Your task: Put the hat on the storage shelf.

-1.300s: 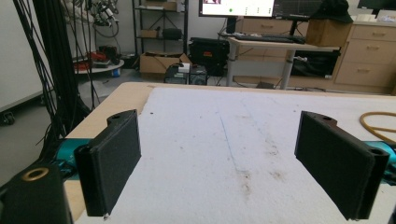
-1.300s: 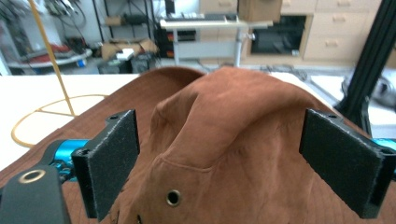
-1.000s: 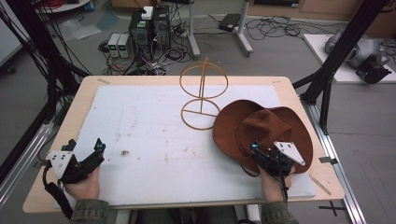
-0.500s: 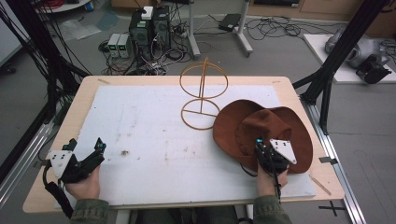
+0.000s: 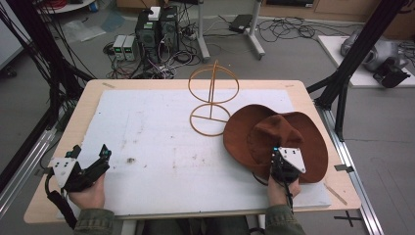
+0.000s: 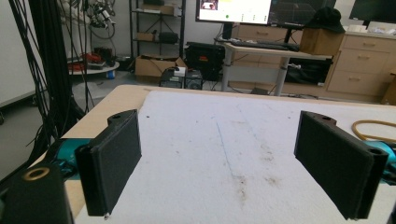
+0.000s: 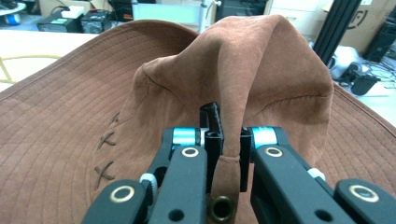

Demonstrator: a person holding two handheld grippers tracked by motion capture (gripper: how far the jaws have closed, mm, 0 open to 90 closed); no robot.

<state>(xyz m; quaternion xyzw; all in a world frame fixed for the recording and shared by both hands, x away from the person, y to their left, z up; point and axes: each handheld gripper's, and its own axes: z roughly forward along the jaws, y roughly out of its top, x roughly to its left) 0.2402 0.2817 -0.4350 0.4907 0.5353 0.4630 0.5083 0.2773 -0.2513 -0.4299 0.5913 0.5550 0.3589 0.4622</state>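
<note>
**Right claw pinches hat crown, left claw idles wide open**

Over on the right side of the counter [image 5: 147, 88], a brown hat [image 5: 244, 129] lying on the white mat [image 5: 161, 142], brim spread flat, crown pulled up into a peak. Right claw [image 5: 280, 157] at the near side of the crown, jaws closed tight on a fold of the brown fabric. From the right gripper view, that fold [image 7: 229, 154] squeezed between the two black jaws, the crown rising in a soft cone beyond, cross-stitching [image 7: 108, 154] showing on the brim at left. Right hand [image 5: 280, 188] gripping the tool from below, near the counter's front edge.

Just behind the hat, touching or nearly touching its brim, a wire stand [image 5: 211, 100]: flat ring on the mat, upright post, second ring above.

Far across at the front left corner, left claw [image 5: 100, 157] resting low over the mat, held in the left hand [image 5: 88, 196]. Jaws spread wide apart in the left gripper view, nothing between them but stained white mat, with a curve of the wire stand just visible at the right edge.
</note>
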